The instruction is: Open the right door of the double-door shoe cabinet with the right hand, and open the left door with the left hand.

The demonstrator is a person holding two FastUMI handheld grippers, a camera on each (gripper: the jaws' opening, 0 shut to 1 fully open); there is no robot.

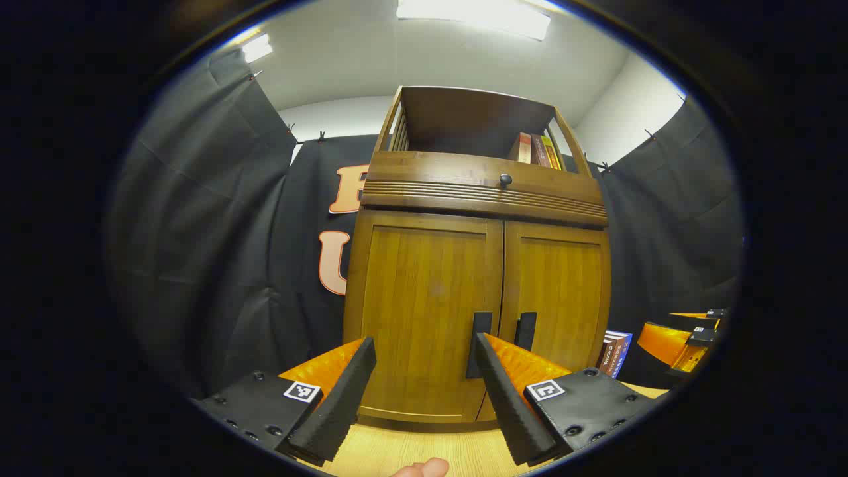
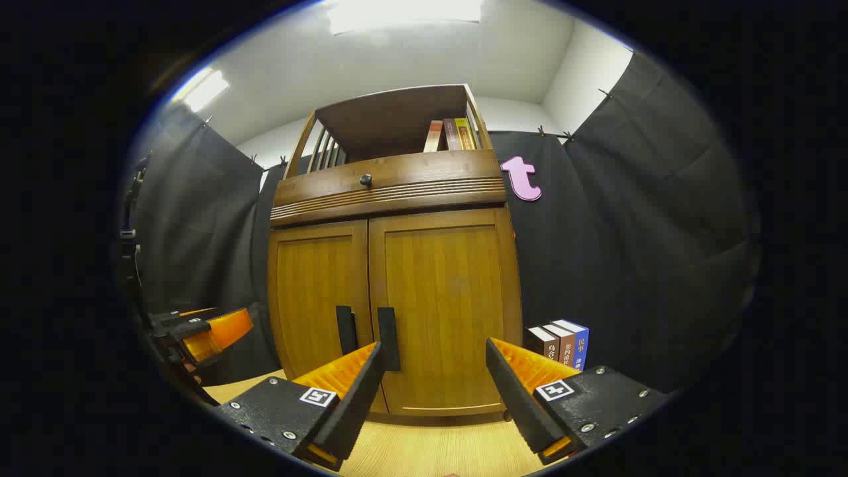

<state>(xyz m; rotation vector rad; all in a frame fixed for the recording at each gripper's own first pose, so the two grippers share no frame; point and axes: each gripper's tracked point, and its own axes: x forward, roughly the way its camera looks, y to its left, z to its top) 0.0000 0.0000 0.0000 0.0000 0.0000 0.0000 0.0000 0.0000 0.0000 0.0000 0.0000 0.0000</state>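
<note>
Ribbed black gripper (image 1: 421, 391) fingers splayed before closed, grained wooden cabinet doors (image 1: 424, 311)

Foot of the left door's handle (image 1: 478, 344) behind a claw finger (image 1: 507, 391); book (image 2: 560, 344) spines unreadable.

Shoe cabinet (image 1: 424, 291): wood w/ visible grain, smooth semi-gloss varnish; door handles (image 2: 387, 338) matt black, prob. plastic. Left gripper (image 1: 424, 391) fingers: glossy orange plastic, ribbed matt black pads (image 1: 334, 397). Floor (image 2: 430, 450): pale wood-look.

Shoe cabinet (image 2: 394, 291) on table (image 2: 424, 450), books (image 2: 560, 344) just right, more books (image 2: 454, 134) in top shelf.
</note>
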